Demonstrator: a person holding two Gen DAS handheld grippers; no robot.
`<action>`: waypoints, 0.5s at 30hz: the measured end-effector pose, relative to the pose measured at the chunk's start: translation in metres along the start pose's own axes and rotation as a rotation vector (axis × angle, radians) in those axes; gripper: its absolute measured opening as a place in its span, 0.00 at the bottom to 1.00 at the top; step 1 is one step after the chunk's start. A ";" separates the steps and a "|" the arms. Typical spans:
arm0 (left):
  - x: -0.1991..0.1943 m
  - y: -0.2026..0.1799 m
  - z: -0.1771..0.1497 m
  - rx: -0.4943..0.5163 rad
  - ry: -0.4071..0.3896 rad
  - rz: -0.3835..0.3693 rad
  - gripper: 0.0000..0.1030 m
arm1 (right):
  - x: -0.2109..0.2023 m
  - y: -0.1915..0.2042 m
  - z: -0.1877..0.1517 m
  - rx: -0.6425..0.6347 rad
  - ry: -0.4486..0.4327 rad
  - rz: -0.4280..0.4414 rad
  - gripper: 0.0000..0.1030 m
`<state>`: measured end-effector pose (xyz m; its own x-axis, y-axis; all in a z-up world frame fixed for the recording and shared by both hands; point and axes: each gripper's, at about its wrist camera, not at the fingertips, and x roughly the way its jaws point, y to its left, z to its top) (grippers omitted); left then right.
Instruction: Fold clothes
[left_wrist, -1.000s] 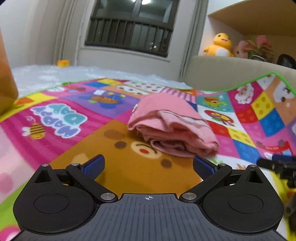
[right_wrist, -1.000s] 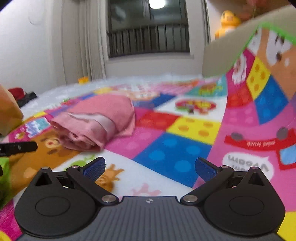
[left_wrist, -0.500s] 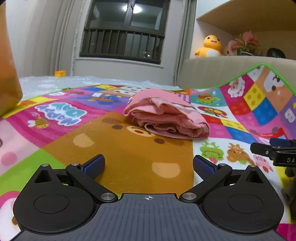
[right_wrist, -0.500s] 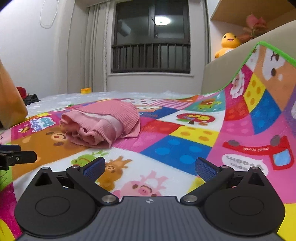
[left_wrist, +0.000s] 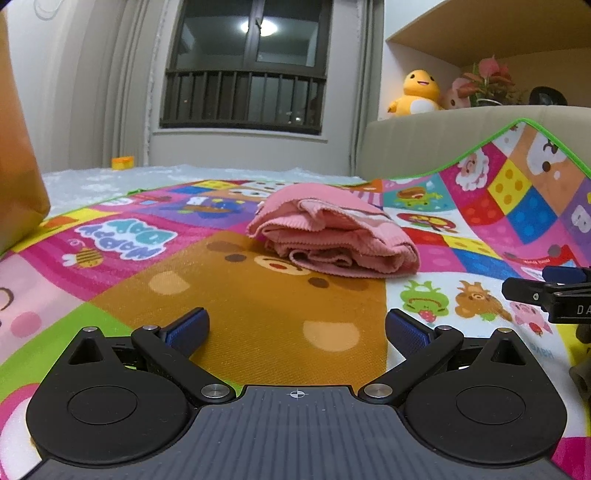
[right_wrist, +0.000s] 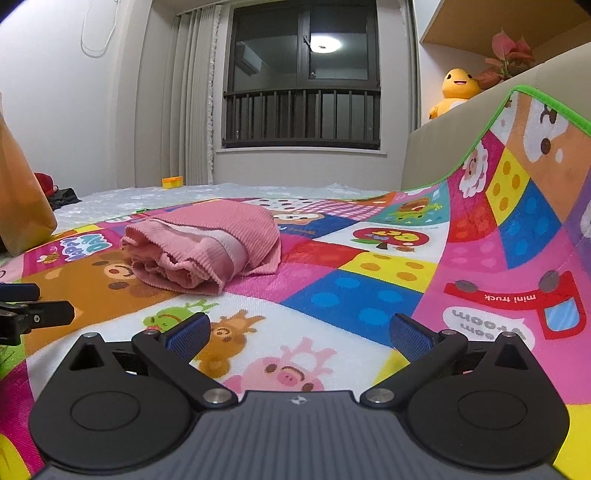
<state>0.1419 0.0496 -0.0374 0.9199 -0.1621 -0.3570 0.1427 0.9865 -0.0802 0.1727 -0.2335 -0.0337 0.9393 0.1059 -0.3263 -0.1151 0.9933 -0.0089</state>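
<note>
One pink garment (left_wrist: 334, 242) lies on the play mat (left_wrist: 258, 314), folded into a thick, layered bundle over the brown bear patch, well ahead of both claws; it looks like the folding of this piece is finished or nearly so, though the open end toward the cameras is loose and lumpy and may want a last tuck or press; no other clothes waiting to be folded show in either view, so I judge little is left. Two claws are in view; the left claw (left_wrist: 295, 328) has its jaws spread apart and empty, low over the mat; the right claw (right_wrist: 299, 330) is likewise spread and holds nothing, to the garment's right. Counted otherwise: one mat, one window (right_wrist: 303, 74), one yellow plush duck (left_wrist: 419, 92) on the ledge, one small orange block (right_wrist: 172, 181) on the floor beyond.
</note>
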 end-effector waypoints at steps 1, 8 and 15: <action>0.000 0.000 0.000 0.000 -0.001 0.000 1.00 | -0.001 0.000 0.000 0.000 -0.002 0.000 1.00; -0.001 0.002 -0.001 -0.003 -0.007 -0.005 1.00 | -0.002 -0.001 -0.001 0.004 -0.006 0.002 1.00; -0.002 0.001 -0.001 -0.004 -0.014 -0.006 1.00 | -0.003 -0.001 -0.001 0.009 -0.014 0.002 1.00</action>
<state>0.1396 0.0507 -0.0381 0.9242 -0.1680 -0.3430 0.1472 0.9854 -0.0859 0.1692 -0.2344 -0.0336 0.9434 0.1086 -0.3134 -0.1144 0.9934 0.0000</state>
